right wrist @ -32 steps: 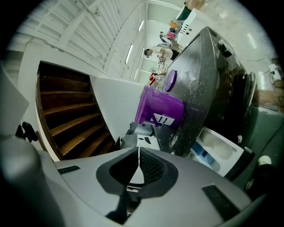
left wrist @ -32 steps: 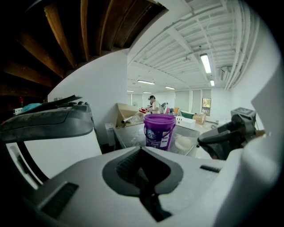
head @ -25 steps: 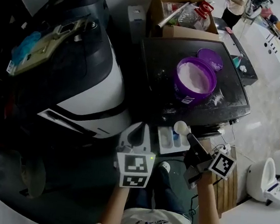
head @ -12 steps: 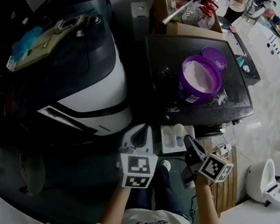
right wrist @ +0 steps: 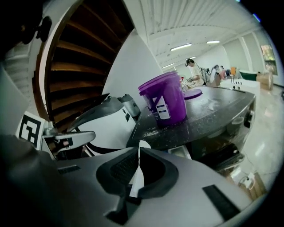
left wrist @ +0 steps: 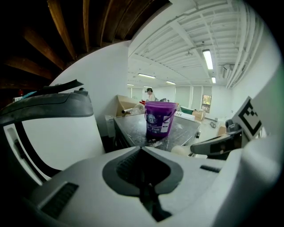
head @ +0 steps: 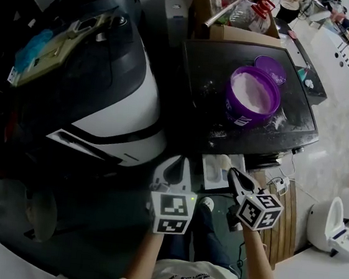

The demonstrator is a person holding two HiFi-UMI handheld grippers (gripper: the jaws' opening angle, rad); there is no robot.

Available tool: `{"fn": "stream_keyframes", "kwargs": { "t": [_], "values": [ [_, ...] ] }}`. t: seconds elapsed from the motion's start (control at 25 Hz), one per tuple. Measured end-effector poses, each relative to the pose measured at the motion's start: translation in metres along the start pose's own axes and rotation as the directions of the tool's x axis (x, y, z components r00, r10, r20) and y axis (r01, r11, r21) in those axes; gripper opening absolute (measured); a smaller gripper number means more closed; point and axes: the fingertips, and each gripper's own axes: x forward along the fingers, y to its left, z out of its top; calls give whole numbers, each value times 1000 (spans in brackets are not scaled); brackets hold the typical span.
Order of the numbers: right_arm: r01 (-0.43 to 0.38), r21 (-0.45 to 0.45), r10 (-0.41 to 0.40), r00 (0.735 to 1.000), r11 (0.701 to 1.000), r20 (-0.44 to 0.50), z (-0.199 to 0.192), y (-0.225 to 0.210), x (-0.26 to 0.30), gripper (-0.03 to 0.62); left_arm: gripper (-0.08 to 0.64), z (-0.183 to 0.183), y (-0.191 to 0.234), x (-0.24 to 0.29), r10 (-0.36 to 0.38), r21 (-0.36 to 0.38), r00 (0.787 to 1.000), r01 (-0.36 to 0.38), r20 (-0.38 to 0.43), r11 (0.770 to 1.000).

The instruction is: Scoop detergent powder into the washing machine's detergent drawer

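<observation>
Right tongs (right wrist: pixel 139 149) closed on the flat white handle of the scoop (head: pixel 222 162), which runs up between the two pads. The scoop's rounded white bowl projects just beyond the tips and lies over the drawer (head: pixel 210 171). Whether the bowl touches the drawer, or carries any powder, cannot be told from these views.

Left tongs (left wrist: pixel 142 149) closed, nothing between them. They are held just left of the drawer and beside the right tongs, the two apart.

The drawer is a small white tray, pulled out below the front edge of the dark tabletop (head: pixel 201 70), with pale compartments facing up.

The tub (head: pixel 239 117) is purple and round with a label on its wall. It stands open on the tabletop, beyond the drawer and well apart from both tongs. White detergent (head: pixel 255 92) fills it nearly to the rim. The purple lid (head: pixel 271 70) lies flat behind the tub. Loose white grains (head: pixel 278 121) are scattered on the tabletop beside the tub.
</observation>
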Motion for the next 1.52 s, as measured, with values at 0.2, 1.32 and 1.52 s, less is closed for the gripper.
{"fn": "stream_keyframes", "kwargs": {
  "t": [0.2, 1.32, 1.52],
  "values": [
    [33, -174, -40, 999, 984, -34, -7, 4, 7, 20, 2, -2, 0, 0, -1, -1, 1000, 1, -4, 1000],
    [20, -866, -199, 976, 500, -92, -43, 17, 36, 20, 2, -21, 15, -8, 36, -31, 999, -36, -28, 999],
    [-4, -937, -229, 969, 348, -90, -55, 16, 39, 20, 2, -28, 16, -8, 38, -37, 998, -39, -41, 999]
  ]
}}
